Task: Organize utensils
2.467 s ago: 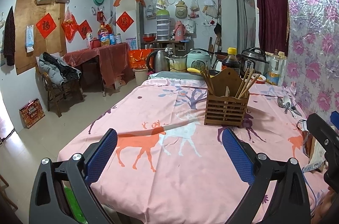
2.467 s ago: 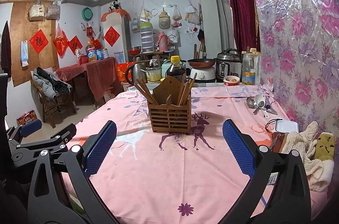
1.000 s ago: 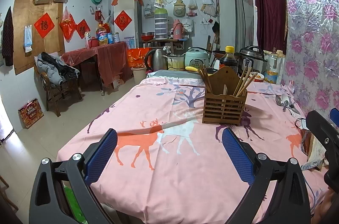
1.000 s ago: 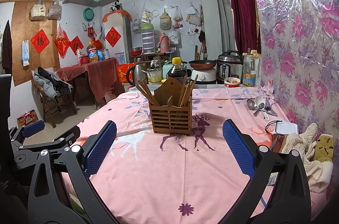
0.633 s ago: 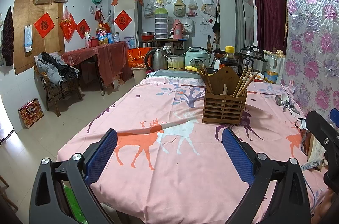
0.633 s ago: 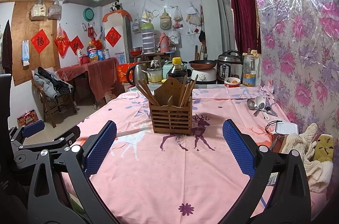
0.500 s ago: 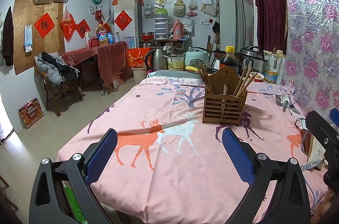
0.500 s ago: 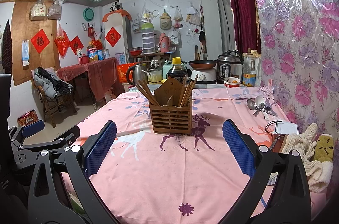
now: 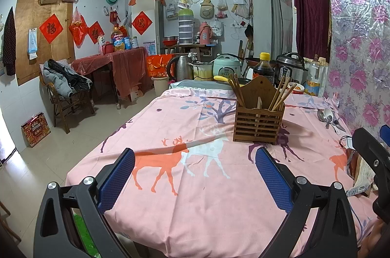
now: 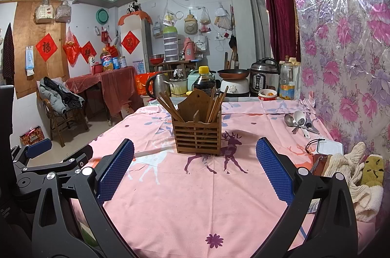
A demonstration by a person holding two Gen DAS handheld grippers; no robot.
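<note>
Table: a long table under a pink tablecloth (image 10: pixel 182 204) printed with deer, one long side against a floral-covered wall (image 10: pixel 346 43).
Far end: a row of kitchen appliances, among them a kettle (image 10: pixel 157 84) and a pressure cooker (image 10: pixel 264 76), with a dark sauce bottle (image 10: pixel 204 80) just behind the holder.
Left gripper (image 9: pixel 195 175): fingers spread wide with nothing between the blue pads (image 9: pixel 116 178); it hovers over the near part of the cloth, the holder ahead and to its right.
Right gripper (image 10: pixel 195 169): fingers spread wide, empty, pointed straight at the holder; the left gripper shows at its lower left.
Holder: a slatted wooden utensil holder (image 10: pixel 197 133) stands upright mid-table, apart from both grippers.
Chopsticks: wooden chopsticks (image 10: pixel 215 103) lean in bundles in its left and right sides.
Spoons: a cluster of loose spoons (image 10: pixel 298 120) lies on the cloth near the wall, well right of the holder.
Right edge: a white lidded box (image 10: pixel 329 148) and crumpled cloths (image 10: pixel 353 175).
</note>
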